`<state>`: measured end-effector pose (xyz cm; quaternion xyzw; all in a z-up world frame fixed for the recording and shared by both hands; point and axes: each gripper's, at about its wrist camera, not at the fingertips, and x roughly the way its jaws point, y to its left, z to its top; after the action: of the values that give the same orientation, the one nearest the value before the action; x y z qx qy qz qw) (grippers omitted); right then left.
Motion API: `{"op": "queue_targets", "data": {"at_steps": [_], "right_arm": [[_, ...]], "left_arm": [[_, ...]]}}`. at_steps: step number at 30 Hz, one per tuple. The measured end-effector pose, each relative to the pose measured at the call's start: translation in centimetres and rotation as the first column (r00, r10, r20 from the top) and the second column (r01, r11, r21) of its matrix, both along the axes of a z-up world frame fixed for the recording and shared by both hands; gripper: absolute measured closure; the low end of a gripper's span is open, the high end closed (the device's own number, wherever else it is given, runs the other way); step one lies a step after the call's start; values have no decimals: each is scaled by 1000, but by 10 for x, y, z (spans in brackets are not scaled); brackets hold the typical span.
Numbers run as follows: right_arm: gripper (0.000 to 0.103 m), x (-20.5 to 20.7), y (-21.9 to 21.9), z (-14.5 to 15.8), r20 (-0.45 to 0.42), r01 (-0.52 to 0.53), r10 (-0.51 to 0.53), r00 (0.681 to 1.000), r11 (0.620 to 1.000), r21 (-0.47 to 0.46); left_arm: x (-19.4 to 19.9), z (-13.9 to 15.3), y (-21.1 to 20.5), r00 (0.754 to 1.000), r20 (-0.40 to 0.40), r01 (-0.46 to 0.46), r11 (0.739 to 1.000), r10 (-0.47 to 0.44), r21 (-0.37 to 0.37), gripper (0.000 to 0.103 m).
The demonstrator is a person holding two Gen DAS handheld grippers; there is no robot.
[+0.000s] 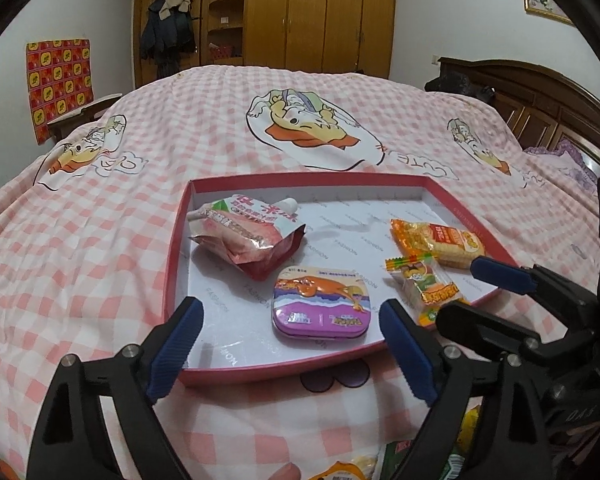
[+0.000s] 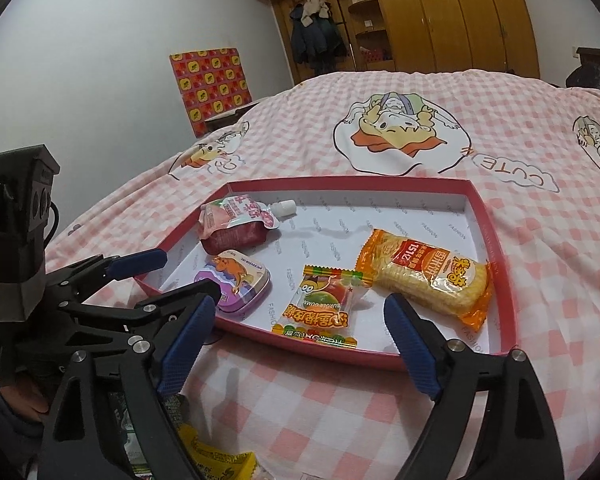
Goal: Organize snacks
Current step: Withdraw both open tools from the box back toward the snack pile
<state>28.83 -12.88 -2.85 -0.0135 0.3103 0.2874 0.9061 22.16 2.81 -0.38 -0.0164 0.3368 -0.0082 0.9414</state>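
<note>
A shallow red tray (image 1: 300,179) (image 2: 496,216) with a white floor lies on the bed. In it are a pink spouted pouch (image 1: 248,236) (image 2: 236,224), a purple tin (image 1: 320,306) (image 2: 236,280), a small gummy candy packet (image 1: 424,282) (image 2: 324,304) and an orange cracker pack (image 1: 440,242) (image 2: 428,276). My left gripper (image 1: 290,348) is open and empty at the tray's near edge, in front of the tin. My right gripper (image 2: 300,344) is open and empty at the near edge, in front of the candy packet. Each gripper shows in the other's view (image 1: 500,276) (image 2: 140,264).
The bed has a pink checked cover (image 1: 100,248) with cartoon prints. More snack packets lie at the near edge under the grippers (image 1: 464,432) (image 2: 220,460). A wooden wardrobe (image 1: 320,16) stands behind, a dark headboard (image 1: 540,96) at the right.
</note>
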Motion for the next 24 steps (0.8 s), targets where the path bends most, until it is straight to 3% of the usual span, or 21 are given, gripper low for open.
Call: {"op": "queue_targets", "data": {"at_steps": [24], "right_arm": [[14,-8,-2,14,18,-27,26,999,998,64]], "left_arm": [[-14,21,8,1000,9,-5,999,5,-38,5]]}}
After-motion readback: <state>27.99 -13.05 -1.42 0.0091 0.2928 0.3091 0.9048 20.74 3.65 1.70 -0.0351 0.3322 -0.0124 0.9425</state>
